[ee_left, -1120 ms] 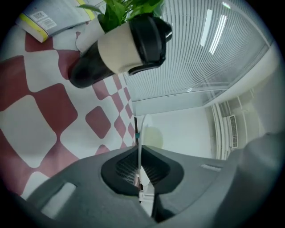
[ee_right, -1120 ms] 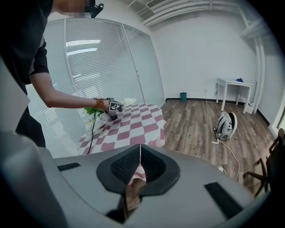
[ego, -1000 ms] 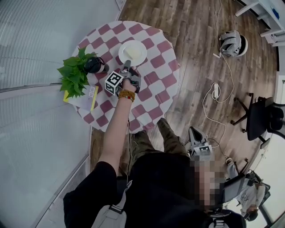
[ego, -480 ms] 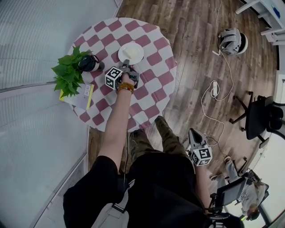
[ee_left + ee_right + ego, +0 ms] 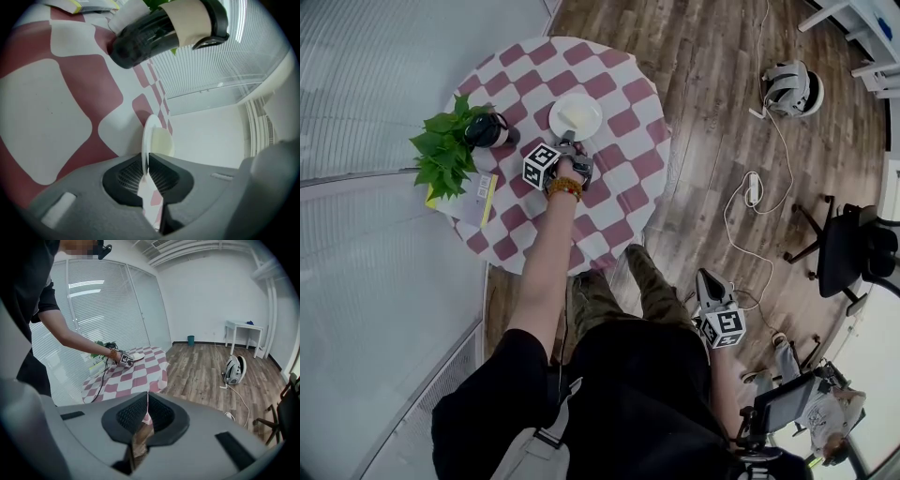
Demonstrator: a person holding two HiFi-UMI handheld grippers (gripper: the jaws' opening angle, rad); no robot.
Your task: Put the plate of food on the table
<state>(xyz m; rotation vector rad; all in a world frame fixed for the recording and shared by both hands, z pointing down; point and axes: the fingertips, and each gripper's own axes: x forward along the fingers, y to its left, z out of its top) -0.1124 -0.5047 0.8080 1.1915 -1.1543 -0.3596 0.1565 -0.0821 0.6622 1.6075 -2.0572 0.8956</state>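
Left hand-held gripper (image 5: 566,143) clamped on near rim of plate (image 5: 575,116); rim grip leaves pale food (image 5: 161,142) untouched. Plate level at far middle of checkered counter (image 5: 619,187), right of plant (image 5: 441,155); contact unclear. Right hand-held gripper (image 5: 705,278) closed, empty, idle by person's side.
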